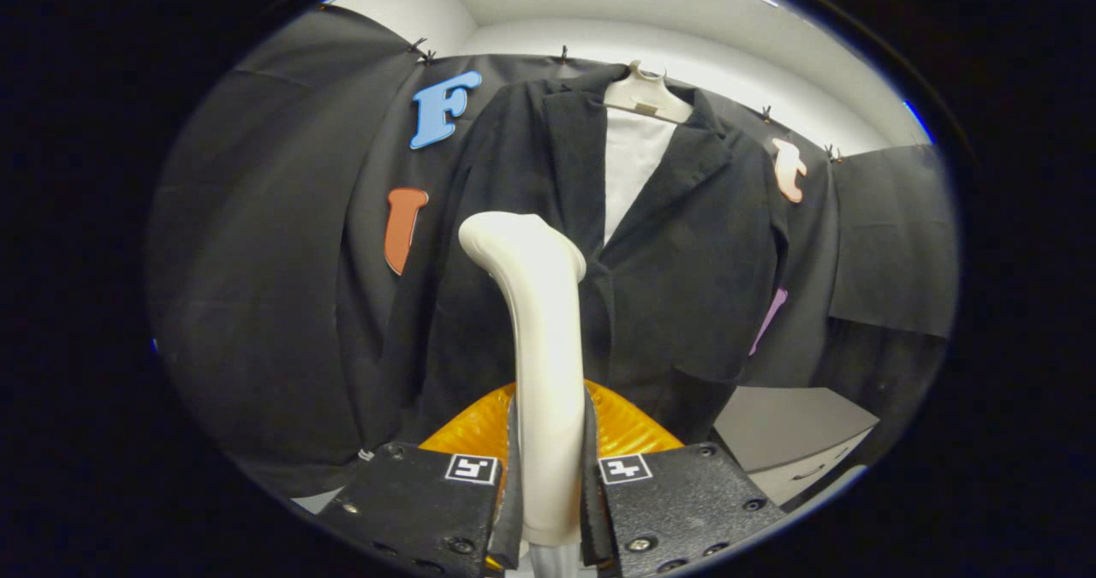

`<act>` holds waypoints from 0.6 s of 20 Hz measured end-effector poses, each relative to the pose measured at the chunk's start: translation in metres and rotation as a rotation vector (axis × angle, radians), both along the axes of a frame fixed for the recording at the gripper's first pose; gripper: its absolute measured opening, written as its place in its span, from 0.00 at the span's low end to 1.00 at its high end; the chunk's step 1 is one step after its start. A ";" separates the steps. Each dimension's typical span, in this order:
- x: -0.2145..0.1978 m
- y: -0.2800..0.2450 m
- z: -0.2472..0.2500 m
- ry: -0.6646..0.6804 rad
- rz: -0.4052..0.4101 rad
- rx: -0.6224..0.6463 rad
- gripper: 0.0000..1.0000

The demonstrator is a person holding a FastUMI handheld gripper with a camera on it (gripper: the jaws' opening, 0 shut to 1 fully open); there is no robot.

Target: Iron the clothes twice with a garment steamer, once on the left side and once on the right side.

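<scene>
A dark jacket (685,261) hangs on a pale hanger (644,94) against the booth's black wall, open at the front over a white panel (632,163). My gripper (548,484) is shut on the handle of a cream garment steamer (539,338), both fingers pressing its sides. The steamer rises upright between the fingers, and its curved head sits in front of the jacket's left front panel, about mid-chest. I cannot tell whether the head touches the cloth.
A grey cabinet or table top (788,428) with a drawer stands low to the right, beyond the fingers. An orange ribbed part (625,428) lies just behind the steamer handle. The white booth ceiling curves above the jacket.
</scene>
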State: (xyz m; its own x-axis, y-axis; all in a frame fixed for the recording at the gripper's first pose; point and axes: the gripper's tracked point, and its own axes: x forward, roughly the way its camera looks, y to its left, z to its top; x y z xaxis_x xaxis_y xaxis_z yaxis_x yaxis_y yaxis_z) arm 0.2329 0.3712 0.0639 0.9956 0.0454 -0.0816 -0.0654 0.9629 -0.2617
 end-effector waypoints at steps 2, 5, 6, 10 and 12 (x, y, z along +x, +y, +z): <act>-0.004 -0.003 -0.020 0.032 -0.007 0.008 0.30; -0.005 -0.004 -0.046 0.060 -0.022 -0.008 0.30; -0.007 -0.005 -0.051 0.064 -0.022 -0.013 0.30; -0.007 -0.009 -0.064 0.090 -0.025 -0.028 0.30; -0.008 -0.011 -0.069 0.101 -0.026 -0.028 0.30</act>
